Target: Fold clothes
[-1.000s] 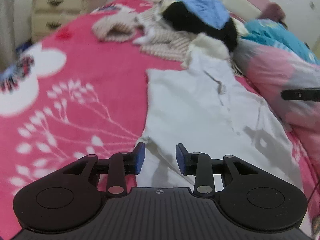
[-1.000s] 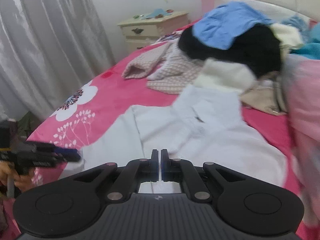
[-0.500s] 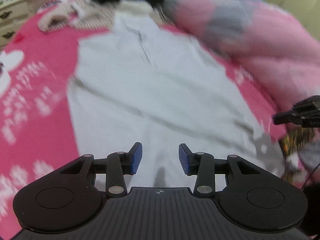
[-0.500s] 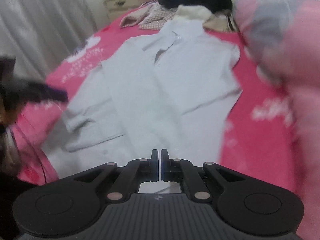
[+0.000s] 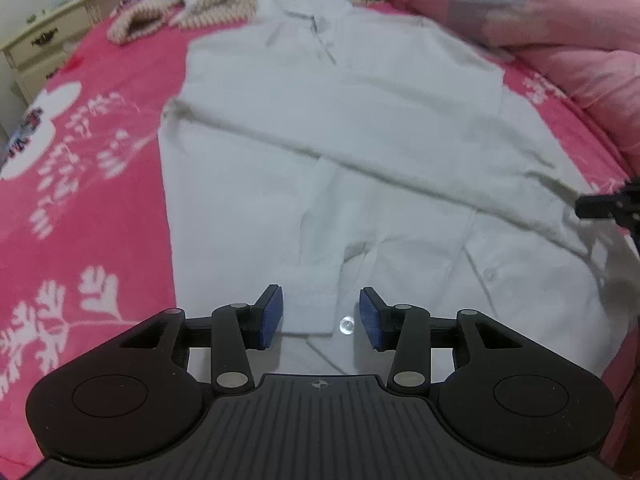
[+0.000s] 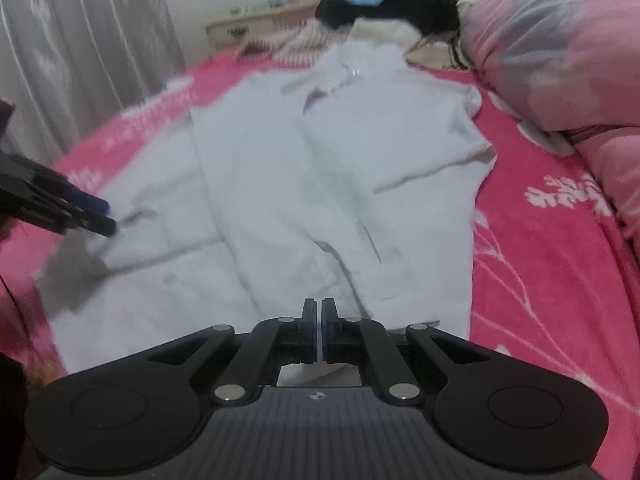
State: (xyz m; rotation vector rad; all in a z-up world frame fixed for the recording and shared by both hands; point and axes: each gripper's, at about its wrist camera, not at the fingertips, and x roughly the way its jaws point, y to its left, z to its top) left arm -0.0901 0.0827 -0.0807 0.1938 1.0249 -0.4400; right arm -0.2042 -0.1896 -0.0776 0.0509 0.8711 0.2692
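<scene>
Above the white shirt (image 5: 360,152) on the bed (image 5: 80,200), my left hand-held gripper (image 5: 320,318) had just been opening, empty; my right hand-held gripper (image 6: 319,330) was closed, empty.

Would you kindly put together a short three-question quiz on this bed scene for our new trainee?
1. True or false: the left tongs are clamped on the pale white long-sleeved shirt.
2. What colour is the floral bedspread under the shirt?
3. Multiple choice: the right tongs are A) wide open, B) shut with nothing visibly held, C) gripping a pillow.

Key:
1. False; their jaws have just been opening and stand apart over a sleeve cuff, pads not pressing it.
2. Pink-red with white flowers.
3. B.
</scene>
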